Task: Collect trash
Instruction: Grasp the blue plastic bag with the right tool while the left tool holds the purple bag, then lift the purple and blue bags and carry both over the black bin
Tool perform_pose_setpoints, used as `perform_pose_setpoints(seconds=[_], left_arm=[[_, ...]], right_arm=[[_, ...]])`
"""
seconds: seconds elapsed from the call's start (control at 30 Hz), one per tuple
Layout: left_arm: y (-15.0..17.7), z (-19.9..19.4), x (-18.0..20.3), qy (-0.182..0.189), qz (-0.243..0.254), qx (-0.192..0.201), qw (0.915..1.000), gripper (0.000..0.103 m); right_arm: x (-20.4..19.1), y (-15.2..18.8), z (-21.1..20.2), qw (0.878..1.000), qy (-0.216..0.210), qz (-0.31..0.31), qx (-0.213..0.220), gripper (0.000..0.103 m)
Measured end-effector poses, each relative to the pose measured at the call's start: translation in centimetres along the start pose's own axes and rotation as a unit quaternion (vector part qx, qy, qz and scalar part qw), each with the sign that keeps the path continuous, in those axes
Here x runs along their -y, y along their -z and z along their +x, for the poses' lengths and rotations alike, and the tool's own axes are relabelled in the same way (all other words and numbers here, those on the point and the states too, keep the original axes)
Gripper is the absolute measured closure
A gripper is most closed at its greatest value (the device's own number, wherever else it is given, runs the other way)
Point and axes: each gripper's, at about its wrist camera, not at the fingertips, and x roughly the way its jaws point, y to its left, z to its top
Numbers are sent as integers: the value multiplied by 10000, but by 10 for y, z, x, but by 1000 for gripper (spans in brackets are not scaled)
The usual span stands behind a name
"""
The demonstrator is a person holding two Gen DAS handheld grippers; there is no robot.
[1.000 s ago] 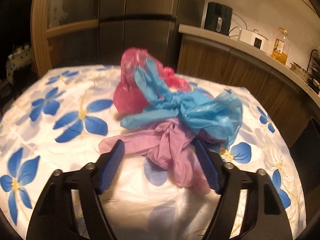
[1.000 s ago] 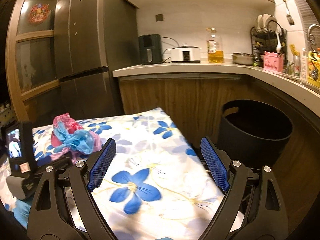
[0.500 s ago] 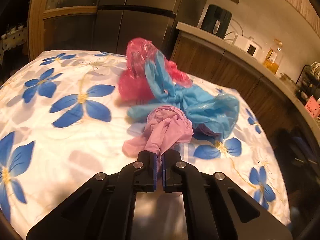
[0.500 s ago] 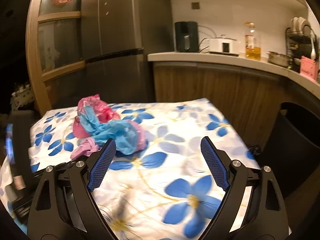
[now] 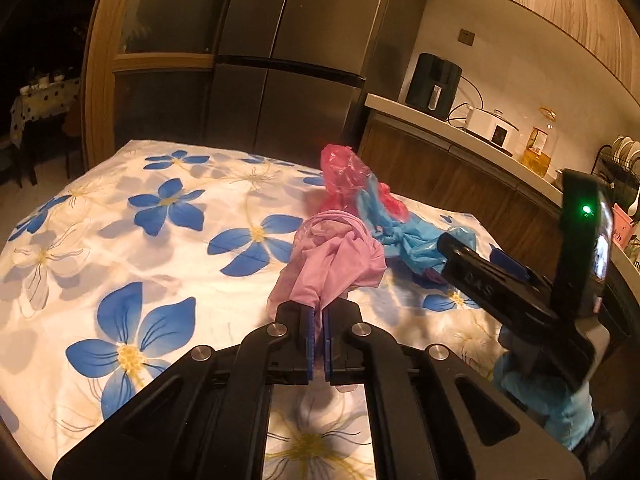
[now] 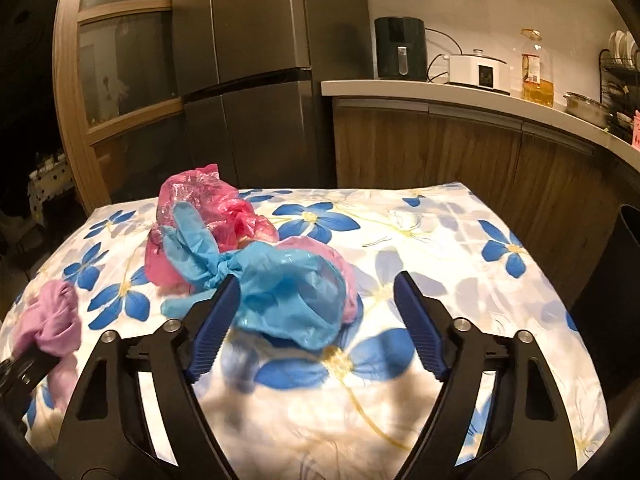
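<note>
My left gripper (image 5: 318,316) is shut on a crumpled lilac plastic bag (image 5: 334,258), held a little off the flowered tablecloth (image 5: 140,248); the same lilac bag (image 6: 50,322) shows at the left edge of the right wrist view. A knotted blue plastic bag (image 6: 288,292) lies on the cloth with a pink bag (image 6: 200,208) behind it. My right gripper (image 6: 316,292) has its jaws closing, with the blue bag between the fingers and the pads clear of it. In the left wrist view the right gripper (image 5: 484,256) reaches in from the right beside the blue bag (image 5: 412,240).
A dark round bin (image 6: 616,276) stands past the table's right edge. Behind the table are a tall grey fridge (image 6: 256,80) and a wooden counter (image 6: 460,136) with an air fryer, a cooker and an oil bottle. A hand in a blue glove (image 5: 552,404) holds the right gripper.
The left jaws shut on the lilac bag and pulled it away from the pile to the left. The right gripper swung from the bin side to the blue bag and narrowed.
</note>
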Motion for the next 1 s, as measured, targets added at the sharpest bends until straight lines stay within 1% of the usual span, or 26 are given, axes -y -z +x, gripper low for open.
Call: perform_pose_setpoints(seconds=[0.03, 0.1, 0.13, 0.2, 0.23, 0.27, 0.3, 0.47, 0.8, 1.0], left_arm=[[1, 0, -1, 8, -12, -14, 10000, 100], [1, 2, -3, 37, -40, -66, 10000, 100], [2, 3, -3, 56, -54, -90, 9999, 100], [2, 3, -3, 76, -65, -109, 9999, 100], [2, 3, -3, 81, -68, -110, 9999, 100], [2, 3, -4, 82, -69, -108, 9999, 100], [2, 3, -3, 75, -66, -110, 9999, 100], [1, 2, -3, 28, -49, -108, 9999, 100], [0, -13, 8, -22, 10, -8, 10000, 100], [2, -27, 27, 50, 146, 65, 9999, 101]], right_arm=[[-1, 0, 2, 10000, 10, -13, -35, 38], [-5, 2, 6, 9999, 21, -97, -112, 59], [-6, 3, 7, 9998, 14, -129, -120, 64], [-8, 3, 5, 9998, -40, -187, -111, 83], [-9, 3, 4, 9997, -61, -197, -94, 87], [-9, 4, 1, 9997, -98, -204, -77, 94], [-9, 4, -2, 9997, -130, -202, -49, 97], [-7, 4, -24, 9995, -259, -165, 109, 100], [0, -8, -81, 9974, -476, -121, 529, 100], [14, -9, -113, 9961, -524, -43, 703, 100]])
